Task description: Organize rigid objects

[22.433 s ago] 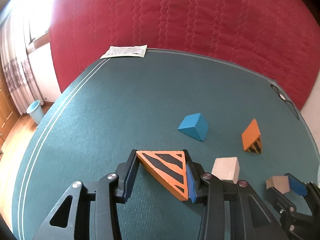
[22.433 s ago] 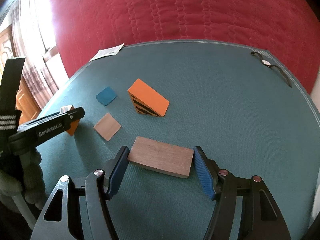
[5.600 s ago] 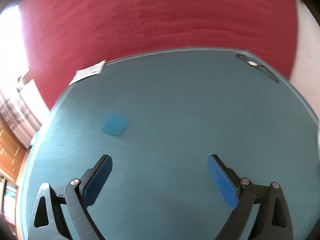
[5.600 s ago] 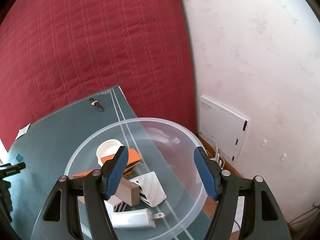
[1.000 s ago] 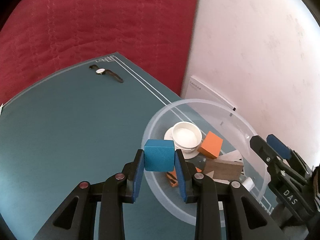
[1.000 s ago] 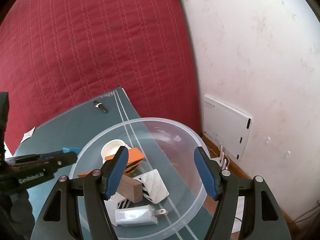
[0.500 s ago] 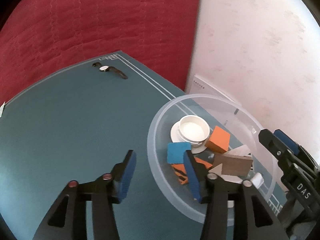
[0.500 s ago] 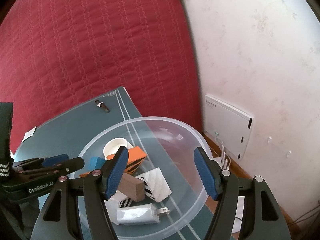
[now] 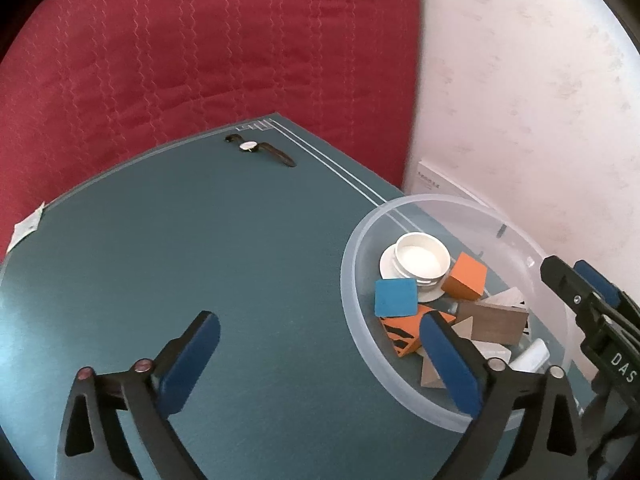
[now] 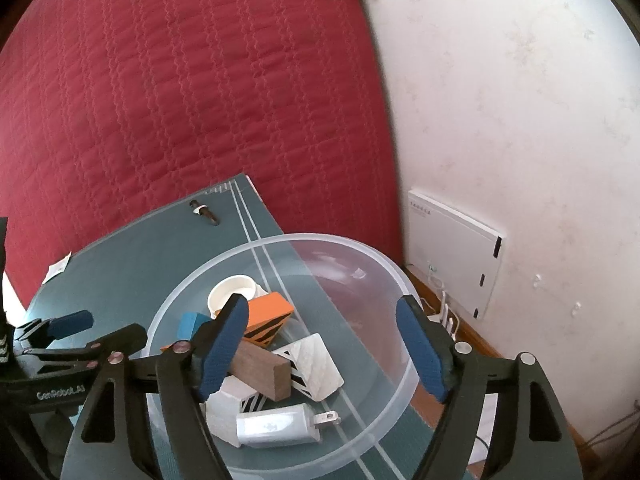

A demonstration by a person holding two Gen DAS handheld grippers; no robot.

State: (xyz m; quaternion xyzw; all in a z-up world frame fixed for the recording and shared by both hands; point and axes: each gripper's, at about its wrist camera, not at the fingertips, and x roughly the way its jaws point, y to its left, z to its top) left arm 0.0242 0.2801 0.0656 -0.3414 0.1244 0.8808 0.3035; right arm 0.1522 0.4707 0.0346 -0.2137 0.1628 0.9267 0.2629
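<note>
A clear plastic bowl (image 9: 352,240) (image 10: 400,280) sits at the right edge of the green table. In it lie the blue block (image 9: 396,297) (image 10: 190,325), orange blocks (image 9: 466,276), a brown wooden block (image 10: 262,368), a white striped block (image 10: 316,354), a white cup (image 9: 420,256) and a white charger (image 10: 276,426). My left gripper (image 9: 320,352) hangs at the bowl's left rim, its jaws opening wide with nothing between them. My right gripper (image 10: 324,340) is held over the bowl, jaws opening, with nothing gripped.
A wristwatch (image 9: 260,150) (image 10: 204,212) lies near the table's far corner. A paper slip (image 9: 26,228) sits at the far left edge. A red quilted cover hangs behind the table, and a white wall with a flat white box (image 10: 452,248) is to the right.
My left gripper let go of the blue block, which dropped into the bowl beside the cup. The left jaws spread wide and the view swung left. The right jaws widened a little.
</note>
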